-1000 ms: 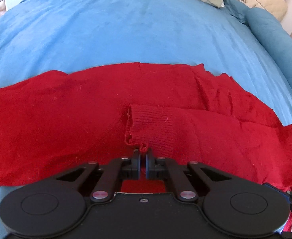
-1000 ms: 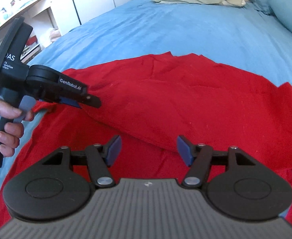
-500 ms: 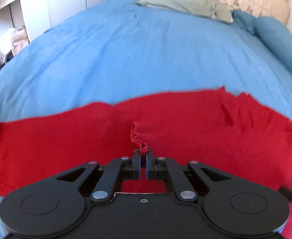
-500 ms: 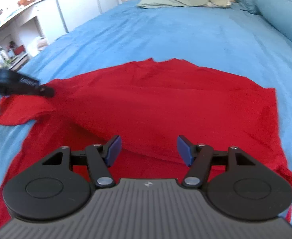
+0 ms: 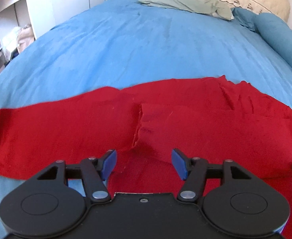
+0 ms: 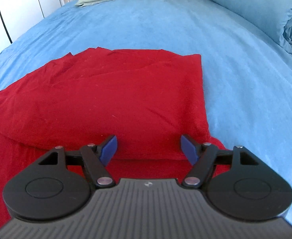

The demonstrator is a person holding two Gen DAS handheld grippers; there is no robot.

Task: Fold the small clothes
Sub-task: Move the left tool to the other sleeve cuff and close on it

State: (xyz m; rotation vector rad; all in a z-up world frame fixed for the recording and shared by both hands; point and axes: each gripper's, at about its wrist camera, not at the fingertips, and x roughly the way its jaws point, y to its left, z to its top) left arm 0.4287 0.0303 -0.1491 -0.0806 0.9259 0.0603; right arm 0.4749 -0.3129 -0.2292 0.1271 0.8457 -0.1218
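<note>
Red garment (image 5: 185, 131) lies partly folded on bed

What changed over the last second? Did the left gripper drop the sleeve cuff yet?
Yes. The left gripper was shut on the sleeve cuff a second and half a second ago; now its jaws stand wide apart and the cuff lies on the red sweater. Its view also tilted up toward the pillows. The right gripper stayed open and empty. The sweater still lies on the blue bedspread.
</note>
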